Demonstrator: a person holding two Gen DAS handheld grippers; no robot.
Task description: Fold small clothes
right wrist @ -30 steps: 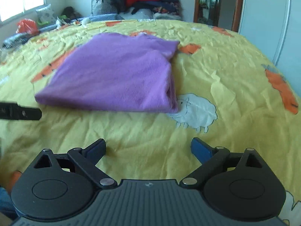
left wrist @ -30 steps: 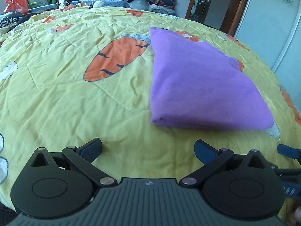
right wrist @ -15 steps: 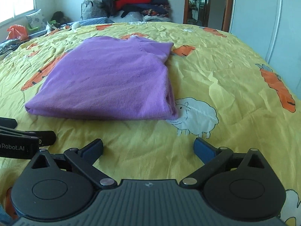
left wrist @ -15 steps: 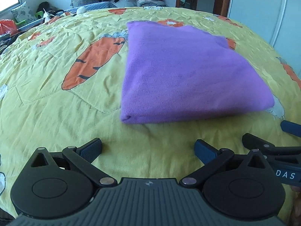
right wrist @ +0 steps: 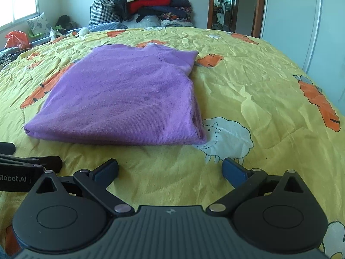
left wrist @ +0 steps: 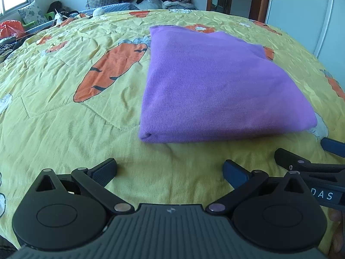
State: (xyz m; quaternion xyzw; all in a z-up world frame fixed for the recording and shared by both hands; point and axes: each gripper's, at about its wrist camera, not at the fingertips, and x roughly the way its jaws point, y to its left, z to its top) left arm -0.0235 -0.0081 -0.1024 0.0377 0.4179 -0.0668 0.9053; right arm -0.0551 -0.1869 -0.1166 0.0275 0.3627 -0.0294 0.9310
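Note:
A purple garment [left wrist: 215, 86] lies folded in a flat rectangle on the yellow bedspread [left wrist: 64, 118]; it also shows in the right wrist view [right wrist: 120, 99]. My left gripper [left wrist: 169, 169] is open and empty, just in front of the garment's near fold. My right gripper [right wrist: 170, 168] is open and empty, just in front of the garment's near right corner. The right gripper's fingers [left wrist: 332, 146] show at the right edge of the left wrist view. The left gripper's body [right wrist: 28, 166] shows at the left edge of the right wrist view.
The bedspread has orange carrots [left wrist: 112, 73] and a white sheep [right wrist: 226, 138] printed on it. A pile of clothes and bags [right wrist: 146, 4] stands at the far end. A doorway [right wrist: 228, 4] and a white wardrobe door [right wrist: 301, 21] are at the right.
Both grippers have swung round to face the garment more squarely and drawn closer together. Both stay open. The garment has not moved.

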